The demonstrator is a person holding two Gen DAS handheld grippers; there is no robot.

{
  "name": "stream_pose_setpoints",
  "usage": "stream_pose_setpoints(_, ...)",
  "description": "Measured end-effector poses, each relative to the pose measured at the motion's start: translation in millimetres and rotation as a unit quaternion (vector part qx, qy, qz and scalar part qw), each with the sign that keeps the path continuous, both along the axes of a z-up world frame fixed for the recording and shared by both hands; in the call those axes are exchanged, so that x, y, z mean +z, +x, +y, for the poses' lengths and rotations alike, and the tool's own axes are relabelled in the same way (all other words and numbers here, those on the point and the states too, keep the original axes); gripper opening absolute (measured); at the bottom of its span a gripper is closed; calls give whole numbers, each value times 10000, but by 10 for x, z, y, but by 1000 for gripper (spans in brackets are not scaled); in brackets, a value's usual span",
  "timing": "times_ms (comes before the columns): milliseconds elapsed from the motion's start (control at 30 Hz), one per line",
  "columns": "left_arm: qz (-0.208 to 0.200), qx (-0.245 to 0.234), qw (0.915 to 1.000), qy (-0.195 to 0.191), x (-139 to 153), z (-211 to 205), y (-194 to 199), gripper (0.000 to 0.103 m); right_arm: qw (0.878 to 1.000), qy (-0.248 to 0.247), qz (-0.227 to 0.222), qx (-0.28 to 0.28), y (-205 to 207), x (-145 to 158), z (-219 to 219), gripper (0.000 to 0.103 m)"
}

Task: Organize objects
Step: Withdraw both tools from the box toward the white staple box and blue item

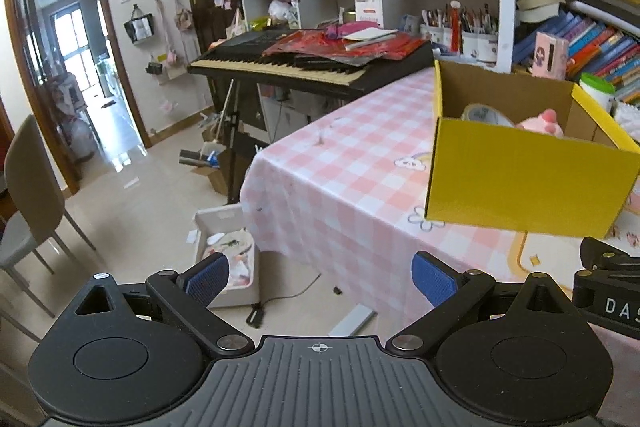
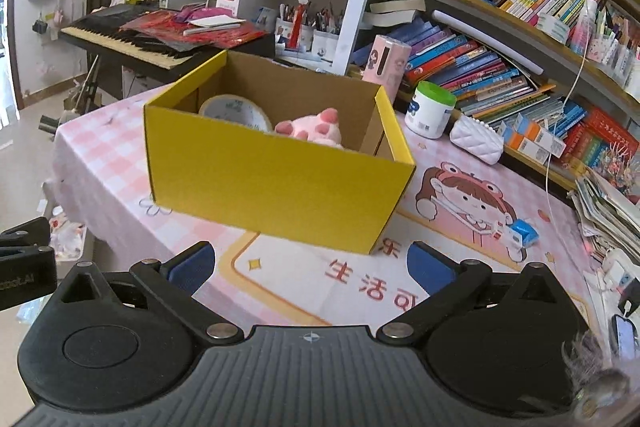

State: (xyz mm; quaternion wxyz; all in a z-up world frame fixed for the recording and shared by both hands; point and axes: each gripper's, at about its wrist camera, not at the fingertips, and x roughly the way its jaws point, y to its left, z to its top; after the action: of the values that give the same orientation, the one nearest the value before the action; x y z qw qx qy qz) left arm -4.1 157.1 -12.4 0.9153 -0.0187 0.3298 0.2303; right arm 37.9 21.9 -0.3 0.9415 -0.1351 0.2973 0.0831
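A yellow cardboard box (image 2: 276, 179) stands open-topped on the pink checked tablecloth (image 2: 120, 195). Inside it lie a roll of tape (image 2: 236, 113) and a pink plush toy (image 2: 316, 129). My right gripper (image 2: 316, 269) hangs in front of the box, above the cloth, jaws wide open and empty. In the left wrist view the same box (image 1: 520, 179) is at the right, with the tape (image 1: 486, 115) and the plush toy (image 1: 542, 123) showing over its rim. My left gripper (image 1: 320, 281) is open and empty at the table's left edge, over the floor.
On the table behind the box: a white jar with a green lid (image 2: 430, 109), a pink carton (image 2: 388, 61), a white quilted pouch (image 2: 476, 143). A small blue pack (image 2: 522, 231) lies right of the box. Keyboard (image 1: 288, 61), chair (image 1: 32, 187) and floor bin (image 1: 228, 251) stand left.
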Motion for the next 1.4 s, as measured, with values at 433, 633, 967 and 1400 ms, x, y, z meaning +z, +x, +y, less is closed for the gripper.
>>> stream_pose_setpoints(433, 232, -424, 9986, 199, -87, -188, -204, 99, 9995, -32, 231, -199, -263, -138, -101, 103)
stream_pose_setpoints(633, 220, -573, 9979, 212, -71, -232, -245, 99, 9993, -36, 210, -303, -341, -129, -153, 103)
stream_pose_setpoints(967, 116, -1010, 9947, 172, -33, -437, -188, 100, 9974, -96, 119, -708, -417, -76, -391, 103)
stream_pose_setpoints(1400, 133, -1624, 9864, 210, -46, -881, 58, 100, 9911, -92, 149, -1321, -336, -105, -857, 103)
